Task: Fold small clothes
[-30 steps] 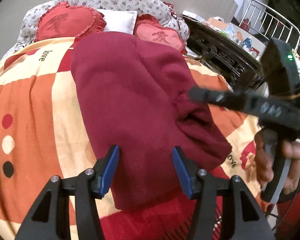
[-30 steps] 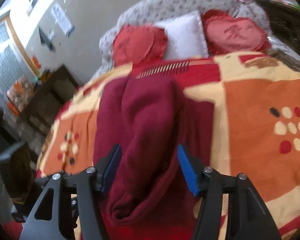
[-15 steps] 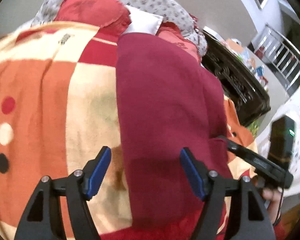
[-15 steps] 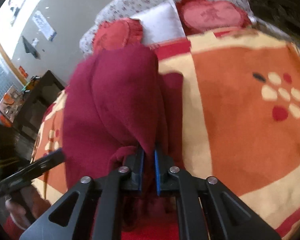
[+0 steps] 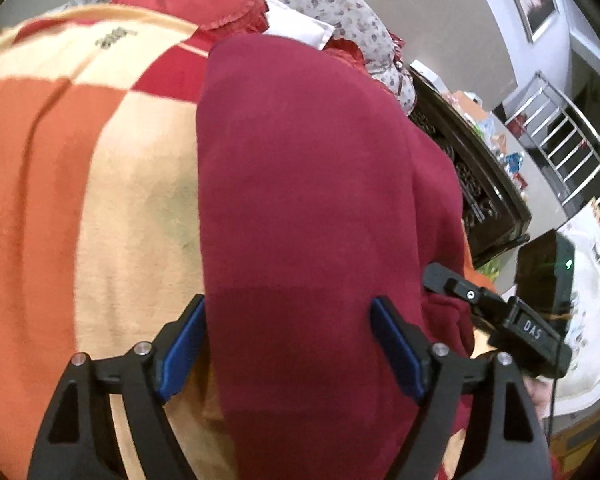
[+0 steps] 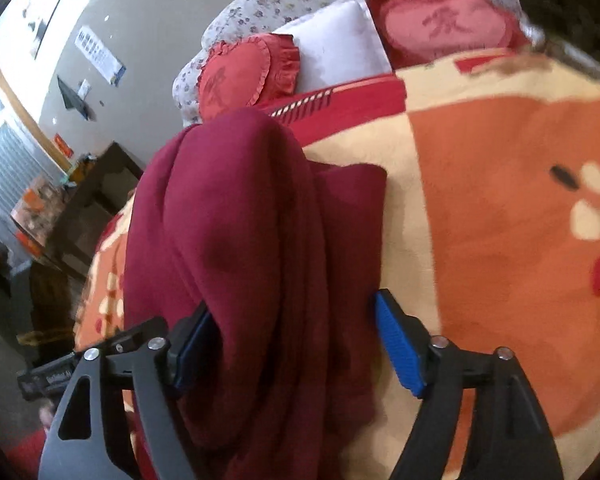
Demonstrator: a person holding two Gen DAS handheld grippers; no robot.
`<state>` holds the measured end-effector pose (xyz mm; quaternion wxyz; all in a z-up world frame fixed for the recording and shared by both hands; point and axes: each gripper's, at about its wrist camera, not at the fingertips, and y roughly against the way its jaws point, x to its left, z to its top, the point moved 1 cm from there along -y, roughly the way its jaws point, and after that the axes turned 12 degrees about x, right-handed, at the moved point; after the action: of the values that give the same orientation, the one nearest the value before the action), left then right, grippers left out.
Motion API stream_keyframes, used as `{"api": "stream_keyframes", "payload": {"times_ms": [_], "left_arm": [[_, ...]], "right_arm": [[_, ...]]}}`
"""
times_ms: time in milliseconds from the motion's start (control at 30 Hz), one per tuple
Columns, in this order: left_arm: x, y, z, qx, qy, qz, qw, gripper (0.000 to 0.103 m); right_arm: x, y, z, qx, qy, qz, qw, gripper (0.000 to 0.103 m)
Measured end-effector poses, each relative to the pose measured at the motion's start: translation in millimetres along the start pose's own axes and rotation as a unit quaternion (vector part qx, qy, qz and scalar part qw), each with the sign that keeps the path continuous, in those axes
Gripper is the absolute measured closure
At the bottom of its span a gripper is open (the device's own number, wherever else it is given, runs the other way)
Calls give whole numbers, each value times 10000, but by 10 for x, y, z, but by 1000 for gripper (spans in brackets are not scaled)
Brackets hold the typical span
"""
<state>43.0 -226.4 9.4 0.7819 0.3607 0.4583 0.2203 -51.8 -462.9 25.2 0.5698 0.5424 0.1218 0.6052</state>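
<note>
Your left hand-held gripper (image 5: pixel 288 346) and right hand-held gripper (image 6: pixel 296 344) have just been opening, gaping around the soft, floppy maroon garment (image 5: pixel 308 184) unpinched; take its near hem.

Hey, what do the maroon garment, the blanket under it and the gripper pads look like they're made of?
Maroon garment: probably fleece or soft knit; matte, thick, rounded folds. Blanket: likely plush fleece; fuzzy, printed orange, cream and red blocks. Pads: apparently blue rubber or plastic, finely ribbed, on black fingers that look like hard plastic.
</note>
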Motion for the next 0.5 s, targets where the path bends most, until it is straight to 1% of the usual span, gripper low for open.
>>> {"api": "stream_keyframes", "payload": {"times_ms": [33,67,100,133,167,233,267,367,433,500], "left_arm": [[-6,-10,19,40,13,-95,9999,29],[-27,-12,34,94,11,-114,9999,29],[-61,5,47,111,-20,-49,9999,33],[-101,37,49,126,-88,-26,9999,38],[-134,78,45,136,-163,-32,9998,41],[-186,185,44,175,-257,-60,9995,54],[-223,248,42,188,-282,-114,9994,55],[-321,556,-66,216,-352,-299,9987,56],[-356,754,-163,222,-395,-334,9984,56],[-368,946,-302,317,-398,-338,9981,56]], "right_arm": [[2,6,-5,0,-9,62,10000,19],[24,21,-8,36,0,229,9997,29],[47,43,-13,45,-12,298,9995,41],[76,81,-19,26,10,283,9996,45],[116,122,-29,19,57,253,9997,47],[169,194,-57,-14,55,294,9996,50],[204,238,-78,-38,37,351,9994,50],[298,402,-177,-82,-17,578,9983,51],[372,524,-283,-76,-79,899,9959,51],[437,605,-442,42,-202,1164,9930,51]]}}
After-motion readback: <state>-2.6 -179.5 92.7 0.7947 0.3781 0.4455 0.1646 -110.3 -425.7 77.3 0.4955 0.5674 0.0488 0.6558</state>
